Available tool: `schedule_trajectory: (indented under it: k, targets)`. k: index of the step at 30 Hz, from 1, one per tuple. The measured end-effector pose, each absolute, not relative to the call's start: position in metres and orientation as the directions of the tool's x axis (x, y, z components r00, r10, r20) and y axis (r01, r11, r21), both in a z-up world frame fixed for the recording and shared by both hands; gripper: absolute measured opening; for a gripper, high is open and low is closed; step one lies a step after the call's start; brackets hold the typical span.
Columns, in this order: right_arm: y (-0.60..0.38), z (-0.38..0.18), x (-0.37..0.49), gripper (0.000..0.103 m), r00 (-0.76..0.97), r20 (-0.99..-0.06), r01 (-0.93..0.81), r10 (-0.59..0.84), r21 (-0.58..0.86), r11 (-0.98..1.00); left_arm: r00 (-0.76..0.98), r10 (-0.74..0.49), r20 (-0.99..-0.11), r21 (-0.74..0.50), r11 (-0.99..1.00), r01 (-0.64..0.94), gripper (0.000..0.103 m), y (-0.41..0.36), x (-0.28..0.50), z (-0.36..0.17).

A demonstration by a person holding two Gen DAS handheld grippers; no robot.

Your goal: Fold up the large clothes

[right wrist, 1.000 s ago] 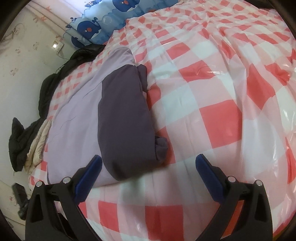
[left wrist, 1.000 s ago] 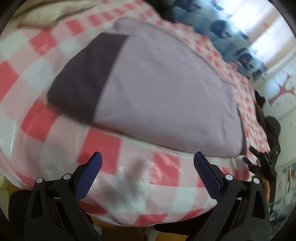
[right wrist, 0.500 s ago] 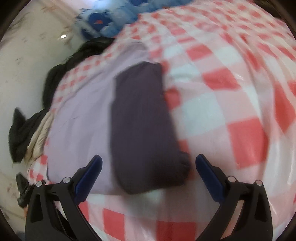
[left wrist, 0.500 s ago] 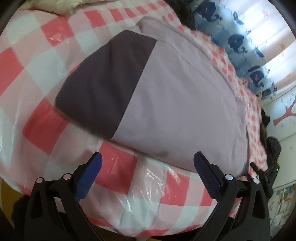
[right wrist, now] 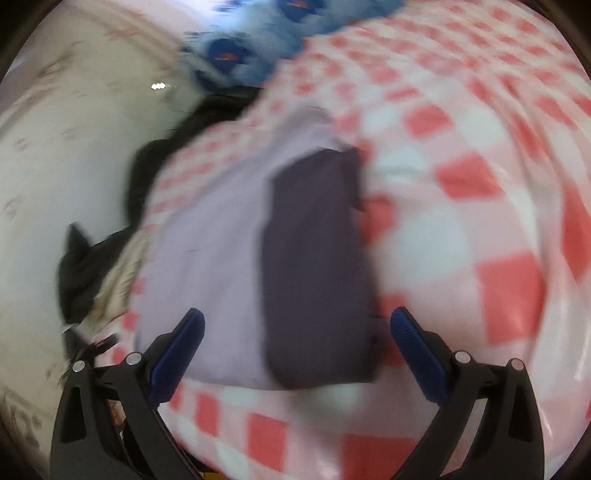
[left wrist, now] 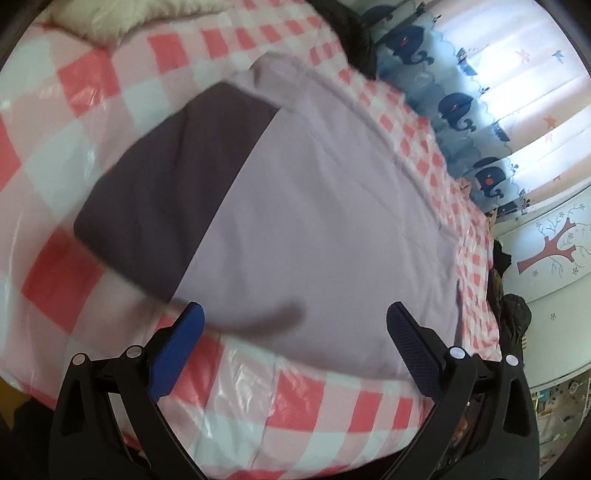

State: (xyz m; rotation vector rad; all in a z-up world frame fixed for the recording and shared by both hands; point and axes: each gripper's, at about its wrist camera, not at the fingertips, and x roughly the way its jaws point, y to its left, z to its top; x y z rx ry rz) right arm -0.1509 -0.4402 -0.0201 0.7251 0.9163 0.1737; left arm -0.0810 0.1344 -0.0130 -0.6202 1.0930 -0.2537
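A lilac garment [left wrist: 314, 229] with a dark purple sleeve [left wrist: 166, 206] folded across it lies flat on the red-and-white checked bed cover [left wrist: 74, 88]. My left gripper [left wrist: 295, 332] is open and empty, just above the garment's near hem. In the right wrist view the same garment [right wrist: 207, 266] and its dark sleeve [right wrist: 317, 266] lie ahead. My right gripper [right wrist: 295, 332] is open and empty, with the sleeve's near end between its jaws but not touching.
A cream pillow [left wrist: 107, 18] lies at the far left corner. Dark clothes [right wrist: 92, 258] are piled at the bed's edge by the wall. Whale-print curtains [left wrist: 461, 107] hang behind the bed. The checked cover [right wrist: 480, 221] spreads to the right.
Both grippers have moved over the garment, still open. The left one moved in over the near hem. The right one swung toward the dark sleeve, with motion blur.
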Motion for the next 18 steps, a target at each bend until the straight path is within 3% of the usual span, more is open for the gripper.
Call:
schedule_trajectory:
  k: [3, 9, 12, 18]
  targets:
    - [-0.444, -0.04, -0.155, 0.097, 0.595, -0.658, 0.206, 0.462, 0.681, 0.703, 0.421, -0.49, -0.763, -0.585, 0.801, -0.129, 0.095, 0.14, -0.084, -0.028]
    - [-0.427, -0.029, -0.15, 0.098, 0.618, -0.581, 0.09, 0.53, 0.722, 0.686, 0.418, -0.537, -0.733, -0.652, 0.73, -0.206, 0.095, 0.165, -0.079, -0.049]
    - [-0.43, -0.046, -0.135, 0.098, 0.563, -0.658, 0.181, 0.5, 0.688, 0.703, 0.41, -0.56, -0.72, -0.672, 0.71, -0.21, 0.095, 0.168, -0.074, -0.053]
    - [-0.418, -0.052, -0.13, 0.098, 0.577, -0.651, 0.163, 0.493, 0.683, 0.712, 0.442, -0.553, -0.706, -0.682, 0.7, -0.214, 0.095, 0.175, -0.064, -0.056]
